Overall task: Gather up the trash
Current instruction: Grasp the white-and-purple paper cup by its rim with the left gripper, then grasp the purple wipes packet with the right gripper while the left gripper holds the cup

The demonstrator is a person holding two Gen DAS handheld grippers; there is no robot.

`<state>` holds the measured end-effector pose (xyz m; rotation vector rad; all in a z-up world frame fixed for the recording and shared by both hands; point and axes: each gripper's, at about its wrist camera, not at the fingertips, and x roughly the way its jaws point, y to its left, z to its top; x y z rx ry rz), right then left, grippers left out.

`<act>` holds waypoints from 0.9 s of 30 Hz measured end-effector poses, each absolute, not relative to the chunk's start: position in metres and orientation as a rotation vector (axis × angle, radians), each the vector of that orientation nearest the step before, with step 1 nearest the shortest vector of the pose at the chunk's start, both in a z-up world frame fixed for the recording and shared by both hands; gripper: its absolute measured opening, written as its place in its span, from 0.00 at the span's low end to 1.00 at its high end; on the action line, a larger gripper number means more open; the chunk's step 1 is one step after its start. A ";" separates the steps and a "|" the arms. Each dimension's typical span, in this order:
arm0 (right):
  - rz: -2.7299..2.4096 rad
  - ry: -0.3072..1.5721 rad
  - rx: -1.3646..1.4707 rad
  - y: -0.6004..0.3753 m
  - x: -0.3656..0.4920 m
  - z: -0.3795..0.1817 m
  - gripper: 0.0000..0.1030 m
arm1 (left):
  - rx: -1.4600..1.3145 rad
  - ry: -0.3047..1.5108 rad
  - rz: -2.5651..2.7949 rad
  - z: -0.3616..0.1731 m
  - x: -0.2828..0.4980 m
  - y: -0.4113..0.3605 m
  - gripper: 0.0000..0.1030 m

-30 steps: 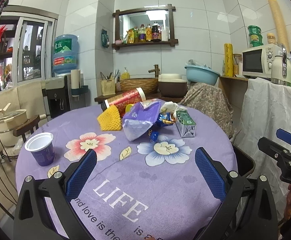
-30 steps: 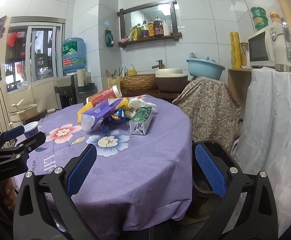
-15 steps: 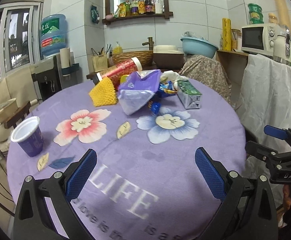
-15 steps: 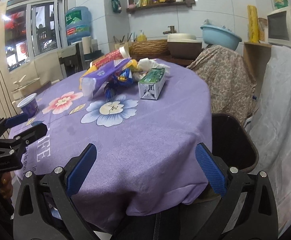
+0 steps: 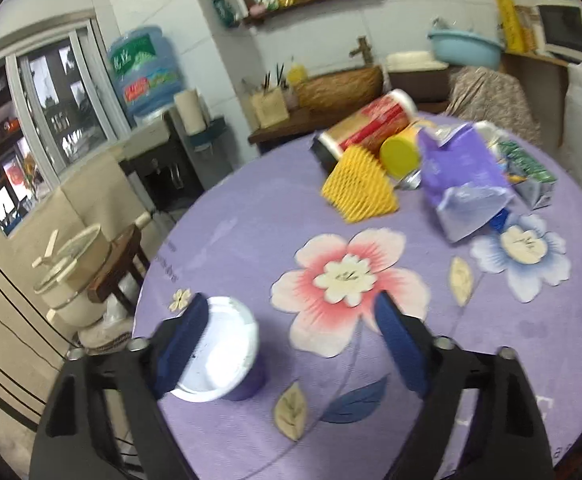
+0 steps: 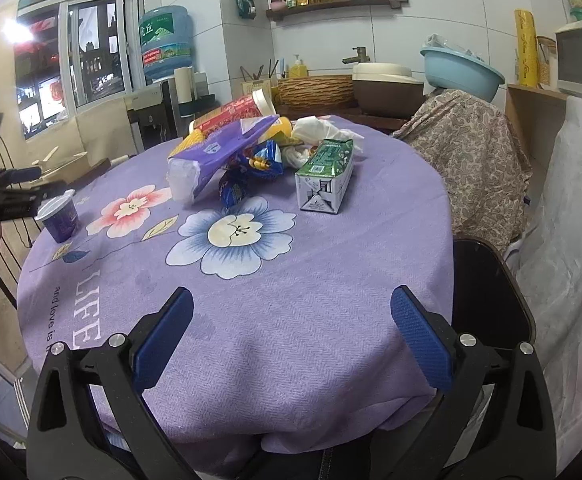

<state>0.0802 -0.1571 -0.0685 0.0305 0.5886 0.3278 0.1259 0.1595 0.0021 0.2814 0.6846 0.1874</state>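
A purple paper cup with a white inside stands on the purple flowered tablecloth. My left gripper is open just above the table, its left finger overlapping the cup's near rim; the cup also shows in the right wrist view. A trash pile lies at the far side: a yellow foam net, a red tube can, a purple bag and a green carton. My right gripper is open and empty over the table's near edge.
A dark bin stands on the floor to the right of the table. A chair covered with patterned cloth is behind it. A water dispenser and a wooden stool stand on the left. A white-draped counter is on the right.
My left gripper has swung left and dropped towards the purple cup, which now sits at its left finger. My right gripper has moved slightly closer over the table edge. Both stay open.
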 end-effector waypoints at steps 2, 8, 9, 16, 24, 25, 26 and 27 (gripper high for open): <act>0.328 0.596 0.030 -0.156 0.081 -0.070 0.95 | 0.259 0.742 0.193 -0.004 0.136 0.172 0.59; 0.322 0.604 0.029 -0.159 0.087 -0.071 0.95 | 0.208 0.875 0.198 -0.026 0.157 0.192 0.35; 0.324 0.604 0.025 -0.159 0.088 -0.071 0.95 | 0.202 0.889 0.208 -0.029 0.159 0.195 0.30; 0.386 0.601 0.007 -0.154 0.108 -0.059 0.95 | 0.152 0.905 0.214 -0.033 0.164 0.202 0.14; 0.568 0.615 0.079 -0.124 0.153 -0.036 0.95 | 0.048 0.777 0.136 -0.012 0.164 0.184 0.10; 0.586 0.614 0.078 -0.118 0.159 -0.033 0.95 | 0.030 0.759 0.123 -0.010 0.164 0.180 0.10; 0.605 0.611 0.071 -0.108 0.167 -0.028 0.93 | 0.018 0.744 0.112 -0.008 0.165 0.176 0.10; 0.621 0.610 0.069 -0.100 0.174 -0.026 0.91 | 0.003 0.726 0.099 -0.006 0.164 0.171 0.09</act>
